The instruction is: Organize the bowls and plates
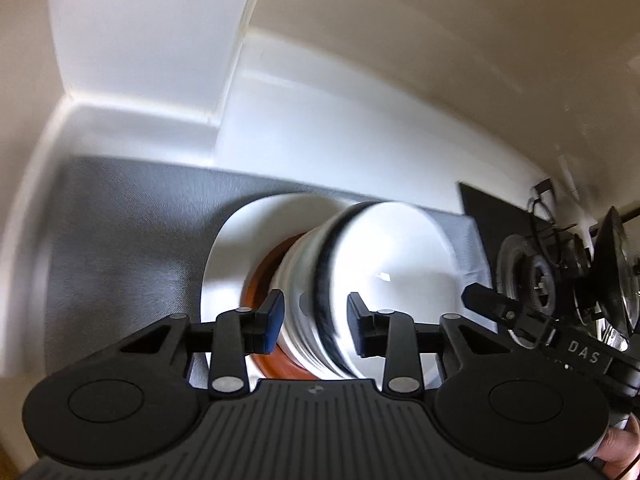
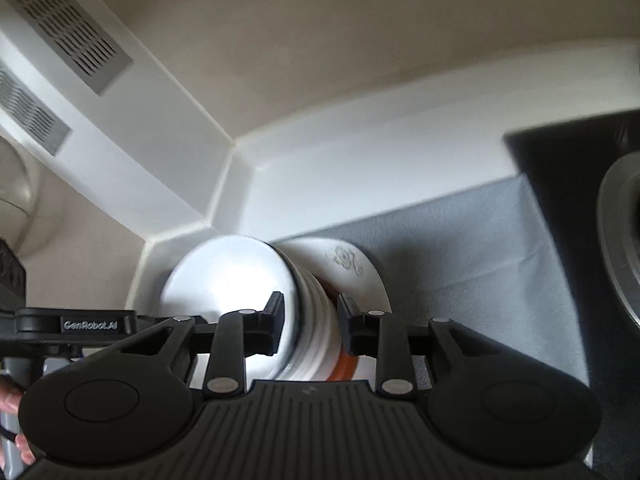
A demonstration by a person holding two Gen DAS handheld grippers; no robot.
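A stack of white bowls (image 1: 320,292) with a dark-rimmed bowl on top rests on an orange dish (image 1: 256,280) on a large white plate (image 1: 228,248), all on a grey mat (image 1: 120,240). My left gripper (image 1: 316,320) is open, its fingers on either side of the stack's rims. The same stack (image 2: 316,312) shows in the right wrist view, over the orange dish (image 2: 346,364) and the monogrammed white plate (image 2: 352,264). My right gripper (image 2: 310,324) is open, straddling the stack from the opposite side. Both views are motion-blurred.
White walls and a corner ledge (image 1: 160,120) close in behind the mat. A black stove top with a burner (image 1: 532,276) lies at the right; it also shows in the right wrist view (image 2: 624,240). A vent grille (image 2: 68,28) is at upper left.
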